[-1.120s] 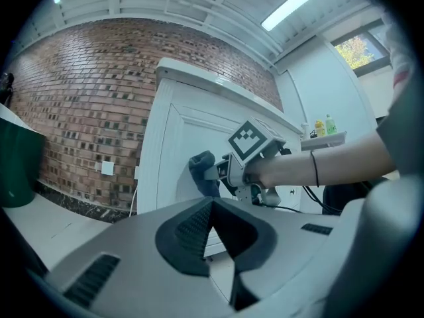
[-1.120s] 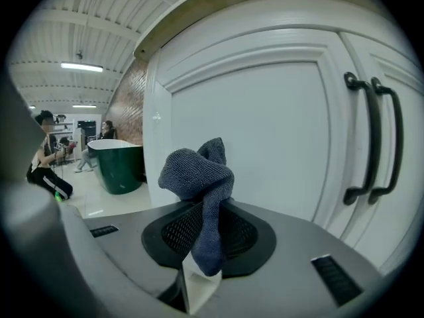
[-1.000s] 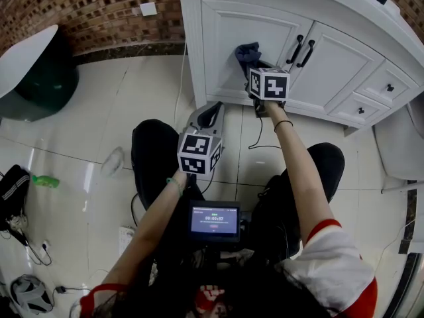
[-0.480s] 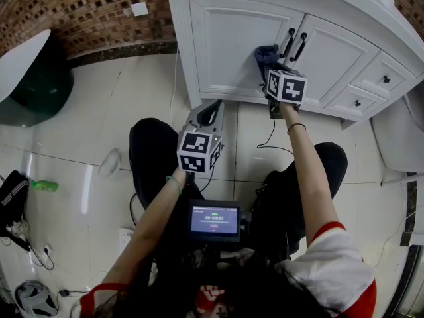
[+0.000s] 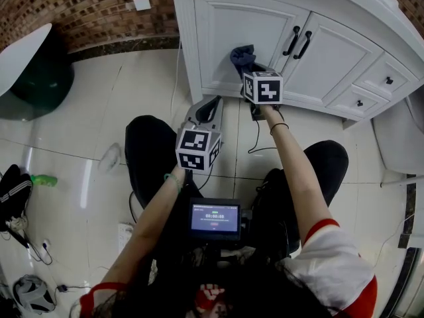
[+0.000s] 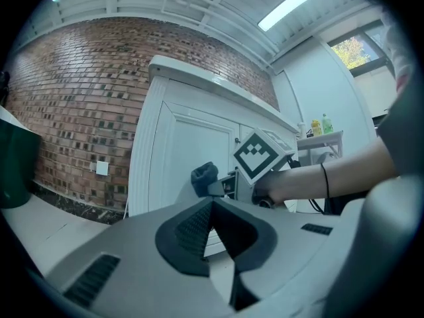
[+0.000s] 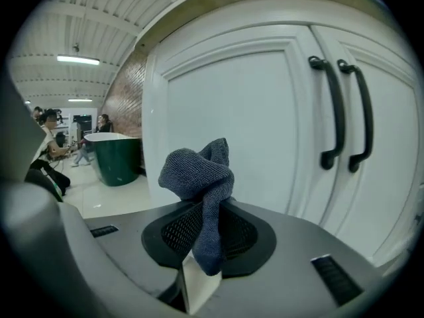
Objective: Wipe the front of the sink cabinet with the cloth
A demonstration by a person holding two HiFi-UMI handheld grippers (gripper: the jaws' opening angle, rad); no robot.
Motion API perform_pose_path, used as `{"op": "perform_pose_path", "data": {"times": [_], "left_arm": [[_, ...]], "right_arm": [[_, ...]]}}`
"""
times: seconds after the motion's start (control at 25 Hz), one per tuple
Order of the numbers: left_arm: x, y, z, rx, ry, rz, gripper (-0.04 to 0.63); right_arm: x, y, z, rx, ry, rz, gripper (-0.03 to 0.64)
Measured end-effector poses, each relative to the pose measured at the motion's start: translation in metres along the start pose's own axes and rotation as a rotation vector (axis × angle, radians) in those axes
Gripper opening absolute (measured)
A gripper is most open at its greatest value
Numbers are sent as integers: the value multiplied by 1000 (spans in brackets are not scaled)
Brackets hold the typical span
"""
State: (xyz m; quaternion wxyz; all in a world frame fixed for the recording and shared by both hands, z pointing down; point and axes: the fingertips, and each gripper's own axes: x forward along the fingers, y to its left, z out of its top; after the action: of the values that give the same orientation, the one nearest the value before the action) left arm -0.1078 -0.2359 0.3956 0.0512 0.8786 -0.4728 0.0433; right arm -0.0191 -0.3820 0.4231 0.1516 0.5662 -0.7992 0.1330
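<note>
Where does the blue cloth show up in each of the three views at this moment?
Head view: the cloth is upper centre, in front of the white cabinet door, at the tip of the right gripper.
Left gripper view: cloth small, at centre, just above the left gripper.
Right gripper view: cloth at centre, bunched, pinched between the jaws.
Shared landmark: the white cabinet door behind the cloth.

1. Red-brown brick wall (image 5: 79, 12) at 11 o'clock in the head view, a white wall plate (image 5: 141, 4) set in it
2. Glossy pale floor tiles (image 5: 79, 138) below; dark green tub (image 5: 40, 78), white-rimmed, at 10 o'clock
3. Left gripper view: ceiling strip light (image 6: 289, 5) at 1 o'clock, window (image 6: 356, 43) at 2 o'clock
</note>
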Motion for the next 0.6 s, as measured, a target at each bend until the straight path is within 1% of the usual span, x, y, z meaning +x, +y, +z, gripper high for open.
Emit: {"op": "perform_pose_path", "data": {"times": [0.2,0.36,0.48,0.6], "left_arm": [[-11,10,-3,-8,-8,28,32],[-16,22,-4,-12,-9,53,32],[-19,28,-6,-11,-1,56,32],[-20,31,-4,-12,-6,58,32]], "right_arm": [[31,60,0,15,12,96,86],[48,96,13,1,1,150,86],[55,109,22,-13,-8,161,86],[55,97,23,-19,-7,137,86]]}}
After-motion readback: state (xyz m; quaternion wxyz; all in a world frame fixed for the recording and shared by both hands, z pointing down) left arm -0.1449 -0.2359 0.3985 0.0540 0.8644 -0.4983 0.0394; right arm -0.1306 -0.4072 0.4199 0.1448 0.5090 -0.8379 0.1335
